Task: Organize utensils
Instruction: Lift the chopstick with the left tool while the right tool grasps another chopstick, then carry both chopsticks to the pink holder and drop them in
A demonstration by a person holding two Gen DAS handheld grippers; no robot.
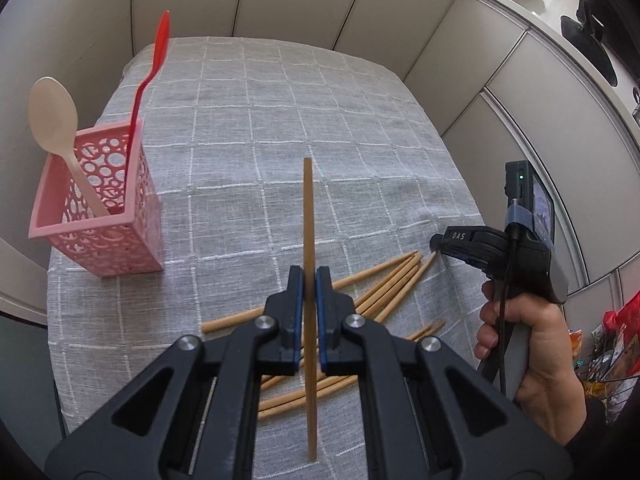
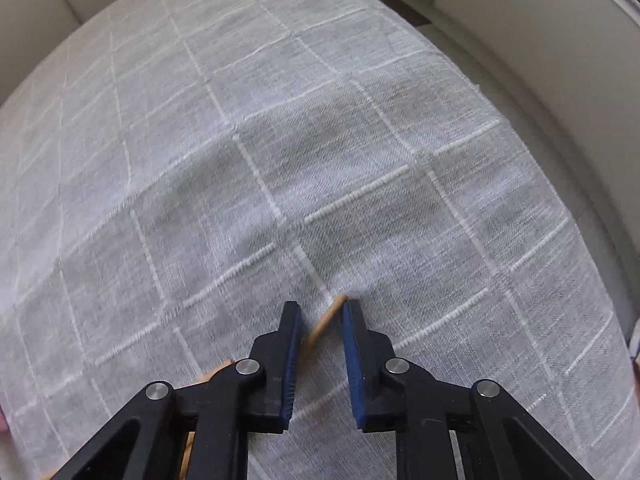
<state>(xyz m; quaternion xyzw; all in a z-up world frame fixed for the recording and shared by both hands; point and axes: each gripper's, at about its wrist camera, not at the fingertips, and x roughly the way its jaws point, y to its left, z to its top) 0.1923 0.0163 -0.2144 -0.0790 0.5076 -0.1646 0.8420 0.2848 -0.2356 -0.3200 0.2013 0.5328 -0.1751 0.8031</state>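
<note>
My left gripper [image 1: 309, 276] is shut on a single wooden chopstick [image 1: 308, 216], held upright above the table. Below it, several loose chopsticks [image 1: 384, 284] lie in a pile on the grey checked cloth. A pink perforated holder [image 1: 100, 216] stands at the left with a cream spoon [image 1: 54, 114] and a red spoon [image 1: 160, 44] in it. My right gripper [image 2: 320, 312] is open, low over the cloth, with the tip of one chopstick [image 2: 329, 316] lying between its fingers. The right gripper also shows in the left wrist view [image 1: 436, 242], at the pile's right end.
The grey checked tablecloth [image 1: 280, 120] covers the table, which is ringed by beige partition panels [image 1: 500, 92]. The table's right edge lies close to the right hand [image 1: 532, 344]. Clutter sits on the floor at far right [image 1: 616, 344].
</note>
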